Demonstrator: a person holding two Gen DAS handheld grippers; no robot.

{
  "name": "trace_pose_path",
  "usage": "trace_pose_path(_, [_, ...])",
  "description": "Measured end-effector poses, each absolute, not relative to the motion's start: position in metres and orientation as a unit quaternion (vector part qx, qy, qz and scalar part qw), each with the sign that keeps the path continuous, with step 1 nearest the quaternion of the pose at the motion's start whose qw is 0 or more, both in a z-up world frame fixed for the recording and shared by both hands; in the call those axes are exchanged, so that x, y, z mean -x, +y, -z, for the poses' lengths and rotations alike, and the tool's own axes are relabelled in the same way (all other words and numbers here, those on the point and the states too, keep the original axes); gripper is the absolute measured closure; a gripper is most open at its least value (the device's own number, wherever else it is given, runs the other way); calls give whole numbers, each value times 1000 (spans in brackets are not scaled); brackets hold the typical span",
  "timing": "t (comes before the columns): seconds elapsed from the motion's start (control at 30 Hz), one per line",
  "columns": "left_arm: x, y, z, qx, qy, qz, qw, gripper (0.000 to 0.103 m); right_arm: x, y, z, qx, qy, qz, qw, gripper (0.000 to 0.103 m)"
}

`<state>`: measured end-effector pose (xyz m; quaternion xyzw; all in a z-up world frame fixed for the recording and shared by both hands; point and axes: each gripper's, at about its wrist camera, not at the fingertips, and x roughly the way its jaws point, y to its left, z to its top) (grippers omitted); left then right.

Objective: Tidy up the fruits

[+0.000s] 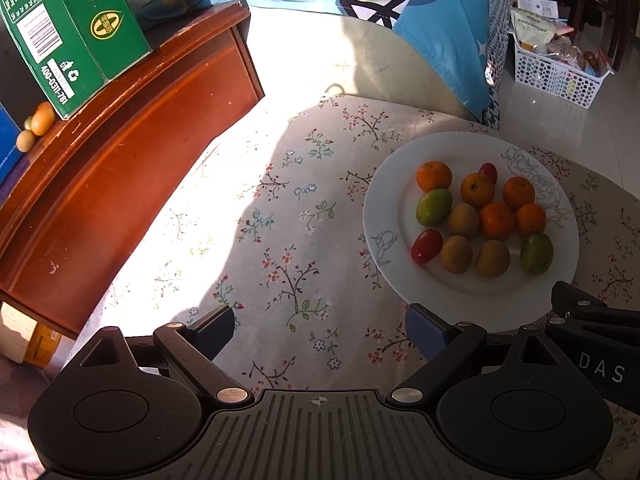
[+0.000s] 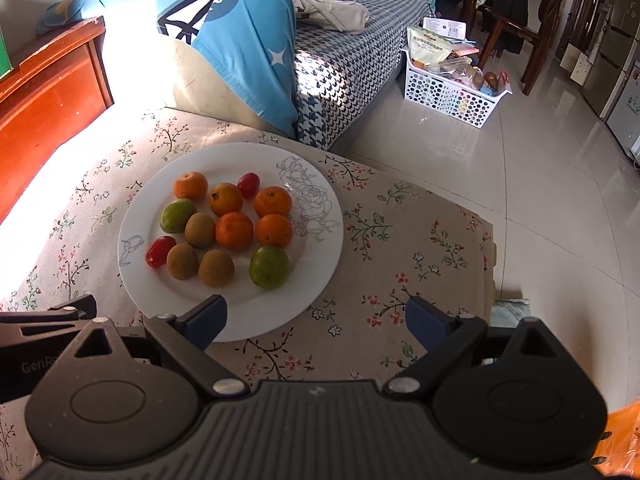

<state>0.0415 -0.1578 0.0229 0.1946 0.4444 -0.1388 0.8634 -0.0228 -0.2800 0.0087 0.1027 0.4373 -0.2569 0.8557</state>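
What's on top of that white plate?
The plate holds five oranges, three brown kiwis, two green fruits and two red tomatoes. Whatever lies beneath the fruit is hidden.

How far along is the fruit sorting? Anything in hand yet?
Nothing sorted yet: oranges, kiwis, green fruits and red tomatoes lie mixed on the white plate. The left gripper and right gripper are open, empty. All grouping remains.

Sunlit floral tablecloth (image 2: 400, 240), glossy tiled floor (image 2: 540, 184), houndstooth sofa (image 2: 344, 68), red-brown wooden cabinet (image 1: 120, 152)
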Motion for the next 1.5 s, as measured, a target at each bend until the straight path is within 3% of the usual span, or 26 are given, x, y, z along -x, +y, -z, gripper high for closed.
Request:
trace_pose_path(0.83, [-33,-146,-30,-203,424,135,872,9,30,-272,-10,-107,408,229,877,7])
trace_pose_path(1.5, [7,-85,-17,-178,445,120,869,9,69,-228,14,-124,409,160,890,7])
